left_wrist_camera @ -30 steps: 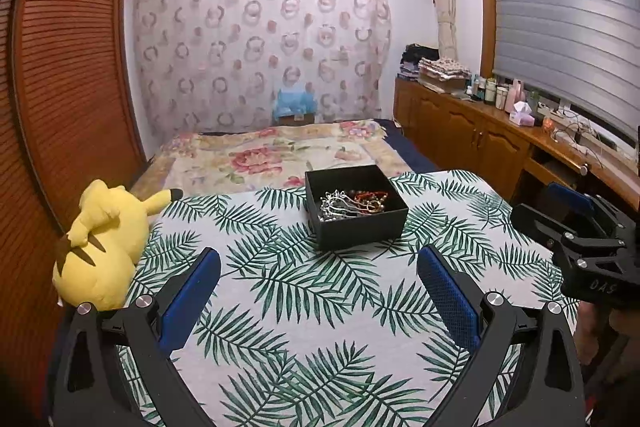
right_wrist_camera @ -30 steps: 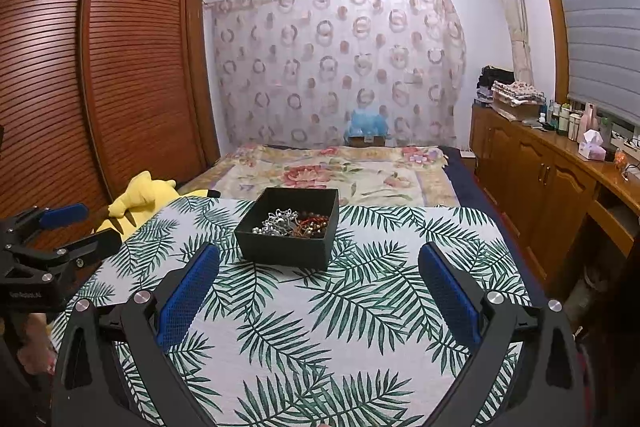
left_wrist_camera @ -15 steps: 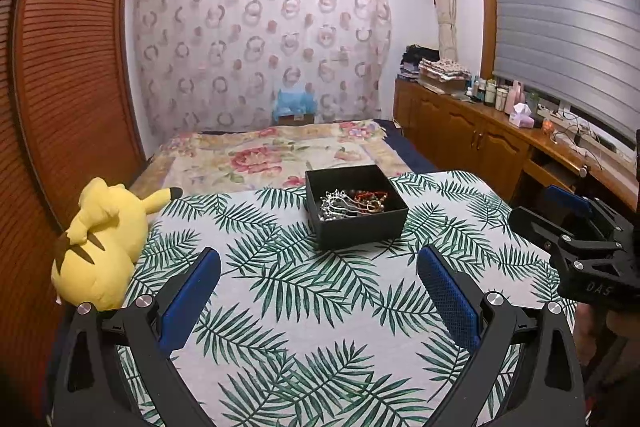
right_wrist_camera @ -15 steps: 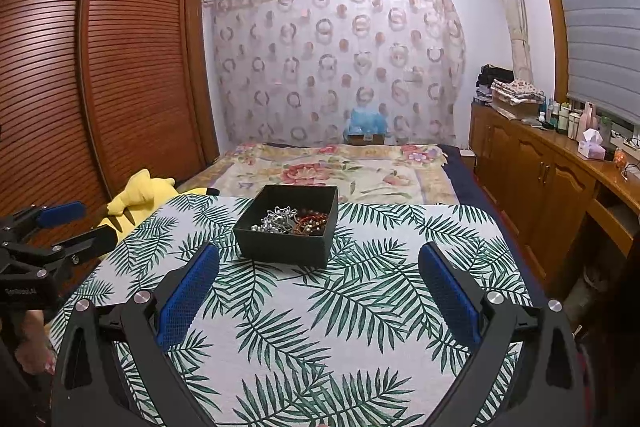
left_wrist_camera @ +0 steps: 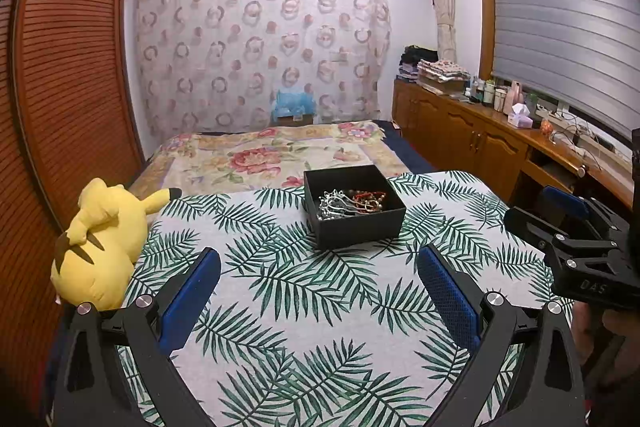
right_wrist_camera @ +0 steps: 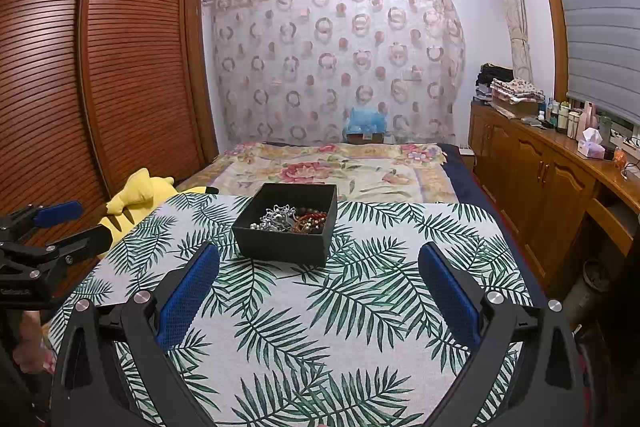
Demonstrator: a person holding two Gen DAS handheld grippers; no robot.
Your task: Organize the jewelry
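Both tools stand wide open and carry nothing. From its own camera the left tool (left_wrist_camera: 318,281) fills the lower part of the frame, its blue pads (left_wrist_camera: 188,301) spread far apart over the palm-leaf cloth (left_wrist_camera: 304,291) of the worktop; the right tool (right_wrist_camera: 318,281) sits the same way in its own view. Each also shows in the other's picture: the right one at the right edge of the left view, the left one at the left edge of the right view, both low beside the worktop.

At the centre of both frames, on the far half of the cloth, stands a lidless black box (left_wrist_camera: 360,227). Inside lies the jewelry (left_wrist_camera: 350,203), a tangled heap: silvery chain or charm pieces toward the left, red and dark beaded strands toward the right. How many separate pieces there are cannot be told.

By its look the heap is light, limp and prone to snagging; lifting one strand would likely drag its neighbours. The metal links probably slide on a pad, while beads offer more purchase. A pinch on a single loop standing proud of the pile, near the silver cluster, seems the safest hold. The box looks light and could shift on the cloth, so steadying its front wall with the other tool may help.

A yellow plush toy (left_wrist_camera: 100,243) lies at the left edge, clear of the work.
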